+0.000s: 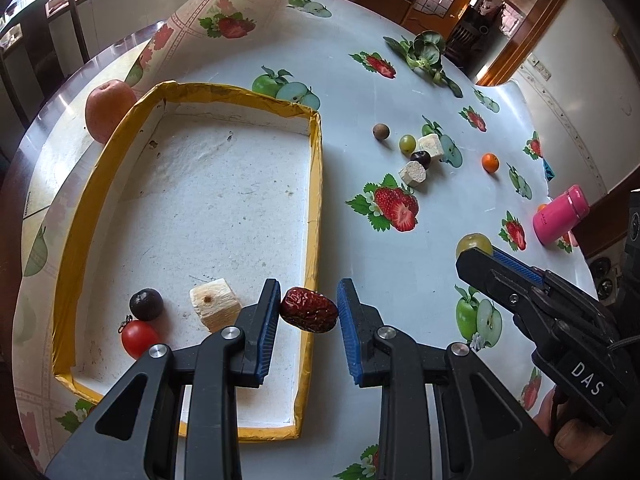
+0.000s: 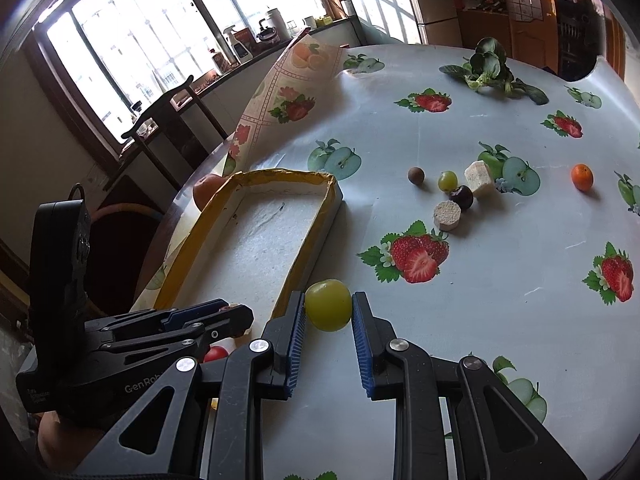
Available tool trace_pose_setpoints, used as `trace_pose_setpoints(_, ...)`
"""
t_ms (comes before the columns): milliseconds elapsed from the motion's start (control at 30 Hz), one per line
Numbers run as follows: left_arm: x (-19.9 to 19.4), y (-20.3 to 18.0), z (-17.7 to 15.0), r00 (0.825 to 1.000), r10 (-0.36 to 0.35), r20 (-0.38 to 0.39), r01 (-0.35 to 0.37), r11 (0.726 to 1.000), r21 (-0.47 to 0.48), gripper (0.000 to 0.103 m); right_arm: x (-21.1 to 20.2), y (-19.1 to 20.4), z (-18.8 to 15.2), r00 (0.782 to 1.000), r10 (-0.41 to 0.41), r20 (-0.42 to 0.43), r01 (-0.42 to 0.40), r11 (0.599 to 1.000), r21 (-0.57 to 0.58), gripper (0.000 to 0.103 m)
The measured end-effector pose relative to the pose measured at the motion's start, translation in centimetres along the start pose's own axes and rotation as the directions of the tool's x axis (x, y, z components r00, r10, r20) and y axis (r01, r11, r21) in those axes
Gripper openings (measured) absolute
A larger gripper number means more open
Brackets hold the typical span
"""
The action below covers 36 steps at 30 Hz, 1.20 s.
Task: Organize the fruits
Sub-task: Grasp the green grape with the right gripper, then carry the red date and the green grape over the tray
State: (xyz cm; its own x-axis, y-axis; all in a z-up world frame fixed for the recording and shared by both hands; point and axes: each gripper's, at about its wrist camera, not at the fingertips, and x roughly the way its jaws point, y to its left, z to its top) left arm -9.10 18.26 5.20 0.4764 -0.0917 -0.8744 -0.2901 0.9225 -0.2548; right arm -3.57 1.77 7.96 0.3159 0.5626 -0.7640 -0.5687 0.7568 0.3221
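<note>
My left gripper [image 1: 308, 308] is shut on a wrinkled red date [image 1: 309, 310] and holds it above the right wall of the yellow-rimmed white tray [image 1: 318, 184]. In the tray lie a dark plum [image 1: 146, 304], a cherry tomato [image 1: 139, 338] and a pale cube [image 1: 215, 307]. My right gripper [image 2: 329, 306] is shut on a large green grape [image 2: 329, 305], just right of the tray [image 2: 320, 236]; it also shows in the left wrist view [image 1: 480, 254]. Loose on the table: a brown longan [image 1: 380, 131], a small green grape [image 1: 407, 143], a dark plum [image 1: 421, 159], two pale chunks [image 1: 414, 173], a small orange [image 1: 490, 162].
An apple [image 1: 109, 109] sits behind the tray's far left corner. A pink cup [image 1: 560, 214] lies at the right edge. A leafy green vegetable [image 1: 426, 54] lies at the far side. The tablecloth [image 1: 224, 20] is folded up at the back.
</note>
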Motion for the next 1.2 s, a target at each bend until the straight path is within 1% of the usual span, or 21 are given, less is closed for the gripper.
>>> trace_pose_setpoints(200, -0.1, 0.9, 0.0, 1.000, 0.011, 0.000, -0.011, 1.000, -0.008, 0.027, 0.5, 1.1, -0.2, 1.000, 0.011, -0.012, -0.011, 1.000, -0.016, 0.024)
trace_pose_setpoints(500, 0.2, 3.6, 0.1, 0.999, 0.036, -0.011, -0.037, 0.998, -0.049, 0.027, 2.3, 2.9, -0.3, 0.998, 0.032, -0.047, -0.034, 0.999, -0.042, 0.024)
trace_pose_setpoints(867, 1.0, 6.8, 1.7, 0.997, 0.067, -0.022, -0.069, 0.994, -0.089, 0.027, 4.7, 4.7, 0.6, 0.996, 0.051, -0.076, -0.056, 0.996, -0.072, 0.024)
trace_pose_setpoints(1100, 2.3, 9.2, 4.0, 0.993, 0.117, -0.031, -0.120, 0.986, -0.114, 0.027, 8.2, 6.4, 2.1, 0.992, 0.070, -0.105, -0.080, 0.992, -0.093, 0.024)
trace_pose_setpoints(1200, 3.1, 10.3, 4.6, 0.990, 0.133, -0.043, -0.137, 0.982, -0.130, 0.027, 10.4, 7.4, 2.6, 0.990, 0.054, -0.132, -0.070, 0.991, -0.119, 0.024)
